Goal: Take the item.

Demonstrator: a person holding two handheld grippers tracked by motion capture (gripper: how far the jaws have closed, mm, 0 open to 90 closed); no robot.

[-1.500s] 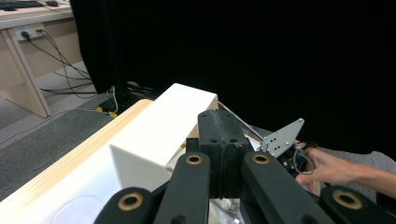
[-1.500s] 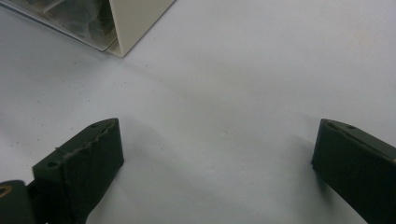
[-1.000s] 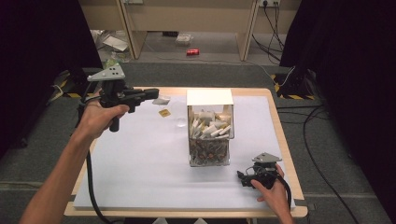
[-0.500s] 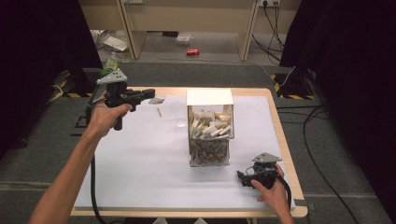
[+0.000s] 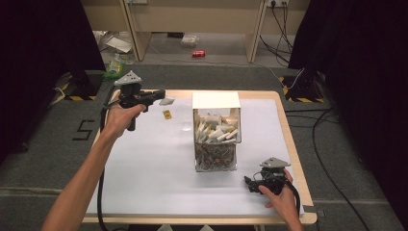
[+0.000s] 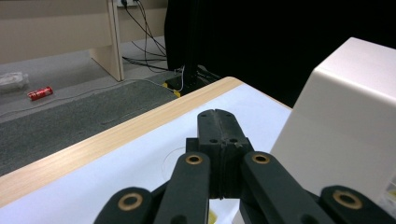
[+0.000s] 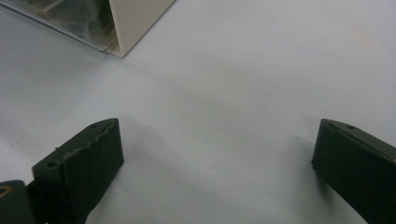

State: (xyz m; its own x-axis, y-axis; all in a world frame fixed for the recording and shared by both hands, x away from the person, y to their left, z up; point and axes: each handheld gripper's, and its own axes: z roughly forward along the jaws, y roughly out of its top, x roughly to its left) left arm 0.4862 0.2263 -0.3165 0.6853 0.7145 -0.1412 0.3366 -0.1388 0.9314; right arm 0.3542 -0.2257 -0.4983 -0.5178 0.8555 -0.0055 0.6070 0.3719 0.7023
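The left gripper (image 5: pixel 158 95) hung just above the table's (image 5: pixel 290 144) far-left corner with its jaws pressed together on nothing. The left gripper view showed the two black pads meeting flat. It was held roughly level and pointed along the far edge toward the middle. I took that for a hand being brought to the loose pieces there, not for one carrying anything.

Those pieces were a small yellow packet (image 5: pixel 167 114) and a pale flat packet (image 5: pixel 166 101). The pale one lay just beside the closed tips, on the white sheet (image 5: pixel 144 168) near the far edge. The yellow one lay a little nearer the person, flat and square-looking, and too small for me to read anything on it. Both sat apart from the clear box (image 5: pixel 216 144), which stood at the middle of the table. The box had white sachets heaped over a darker layer and a white panel upright at its far side. I guessed the stray packets belonged in it.

The right gripper (image 5: pixel 248 183) rested low by the near-right corner with its jaws spread wide over bare sheet. It looked parked out of the way while the other hand worked.
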